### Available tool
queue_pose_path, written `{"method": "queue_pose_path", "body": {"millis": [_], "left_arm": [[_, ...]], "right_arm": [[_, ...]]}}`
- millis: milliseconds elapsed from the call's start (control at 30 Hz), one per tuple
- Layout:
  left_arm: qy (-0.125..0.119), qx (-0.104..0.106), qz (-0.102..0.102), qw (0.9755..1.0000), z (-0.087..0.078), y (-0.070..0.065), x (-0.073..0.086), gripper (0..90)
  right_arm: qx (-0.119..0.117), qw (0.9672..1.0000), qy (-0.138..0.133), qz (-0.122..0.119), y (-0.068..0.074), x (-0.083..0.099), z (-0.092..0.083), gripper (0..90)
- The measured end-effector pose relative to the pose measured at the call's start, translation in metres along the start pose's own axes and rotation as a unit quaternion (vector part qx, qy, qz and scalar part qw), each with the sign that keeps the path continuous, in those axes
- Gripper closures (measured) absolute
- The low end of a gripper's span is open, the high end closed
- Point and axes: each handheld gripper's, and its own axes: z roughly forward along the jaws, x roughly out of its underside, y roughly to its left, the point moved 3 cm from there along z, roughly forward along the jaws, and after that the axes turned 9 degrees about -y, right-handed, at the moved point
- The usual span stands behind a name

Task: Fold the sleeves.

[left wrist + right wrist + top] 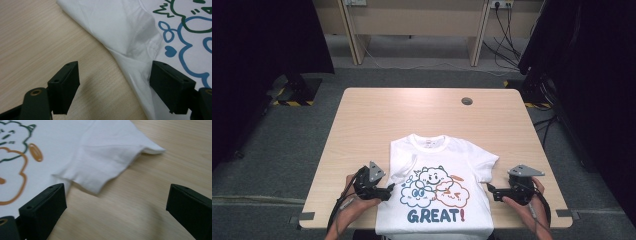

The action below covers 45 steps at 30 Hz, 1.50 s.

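Shirt [437,185], white with cartoon clouds and "GREAT!", lies flat at the surface's [412,115] six o'clock edge. My left claw [388,190] sits at its nine o'clock, released, jaws astride the folded side edge. My right claw [490,191] waits at three o'clock beside the sleeve [105,167], released, gripping nothing.

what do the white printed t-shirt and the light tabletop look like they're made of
White printed t-shirt: soft matte knit fabric, probably cotton; it creases and has stitched sleeve hems. Light tabletop: pale wood-grain surface, likely laminate; smooth with a slight sheen.
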Motion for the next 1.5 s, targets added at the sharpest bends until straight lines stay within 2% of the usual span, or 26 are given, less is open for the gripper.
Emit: {"method": "queue_pose_path", "body": {"millis": [167, 233, 367, 467, 500, 600, 767, 833, 867, 900, 1067, 1100, 1133, 1200, 1233, 1300, 1500], "left_arm": [[-0.003, 0.002, 0.000, 1.0000, 0.000, 0.001, 0.001, 22.7], [-0.003, 0.004, -0.002, 1.0000, -0.001, 0.002, 0.002, 22.7], [-0.005, -0.001, -0.007, 1.0000, -0.002, 0.007, 0.004, 22.7], [-0.005, -0.009, -0.016, 0.9998, -0.005, 0.013, 0.007, 22.9], [-0.005, -0.009, -0.016, 0.9998, -0.005, 0.013, 0.007, 23.0], [0.000, -0.028, -0.008, 0.9996, -0.011, 0.021, 0.011, 23.5], [-0.003, -0.028, -0.021, 0.9994, -0.014, 0.026, 0.015, 22.7], [-0.006, -0.028, -0.034, 0.9990, -0.015, 0.028, 0.016, 21.7], [-0.008, -0.024, -0.036, 0.9990, -0.015, 0.027, 0.016, 21.3], [-0.015, -0.015, -0.027, 0.9994, -0.016, 0.022, 0.015, 21.0], [-0.022, -0.011, -0.024, 0.9994, -0.017, 0.015, 0.014, 16.8], [-0.036, 0.003, -0.028, 0.9990, -0.018, 0.013, 0.014, 14.9], [-0.037, 0.009, -0.031, 0.9988, -0.017, 0.012, 0.015, 14.4], [-0.032, 0.007, -0.032, 0.9990, -0.017, 0.011, 0.017, 11.1], [-0.025, -0.003, -0.026, 0.9993, -0.017, 0.009, 0.020, 10.5], [-0.019, -0.014, -0.036, 0.9991, -0.018, 0.008, 0.023, 5.3], [-0.015, -0.017, -0.033, 0.9992, -0.021, 0.003, 0.025, 5.7]], "right_arm": [[-0.032, 0.9994, -0.002, -0.015, 0.023, -0.003, 0.008, 3.0], [-0.032, 0.9993, 0.000, -0.019, 0.026, -0.003, 0.010, 2.9], [-0.015, 0.9988, 0.027, -0.038, 0.026, 0.002, 0.014, 2.4], [-0.015, 0.9989, 0.032, -0.029, 0.023, 0.004, 0.014, 2.3], [-0.017, 0.9990, 0.033, -0.027, 0.022, 0.004, 0.014, 2.2], [-0.014, 0.9991, 0.033, -0.024, 0.021, 0.004, 0.014, 2.3], [-0.012, 0.9991, 0.034, -0.023, 0.021, 0.004, 0.014, 2.2], [-0.012, 0.9991, 0.033, -0.022, 0.021, 0.004, 0.014, 2.2], [-0.011, 0.9991, 0.034, -0.022, 0.021, 0.004, 0.014, 1.9], [-0.011, 0.9991, 0.034, -0.021, 0.021, 0.004, 0.014, 1.6], [-0.009, 0.9991, 0.036, -0.020, 0.021, 0.004, 0.014, 0.7], [-0.009, 0.9991, 0.036, -0.020, 0.020, 0.004, 0.014, 0.6], [-0.010, 0.9991, 0.036, -0.019, 0.020, 0.004, 0.014, 0.4], [-0.010, 0.9991, 0.036, -0.019, 0.020, 0.004, 0.014, 0.3], [-0.010, 0.9991, 0.037, -0.018, 0.020, 0.004, 0.014, 0.3], [-0.008, 0.9991, 0.039, -0.017, 0.020, 0.004, 0.014, 0.3], [-0.003, 0.9991, 0.041, -0.013, 0.020, 0.005, 0.012, 0.3]]}}
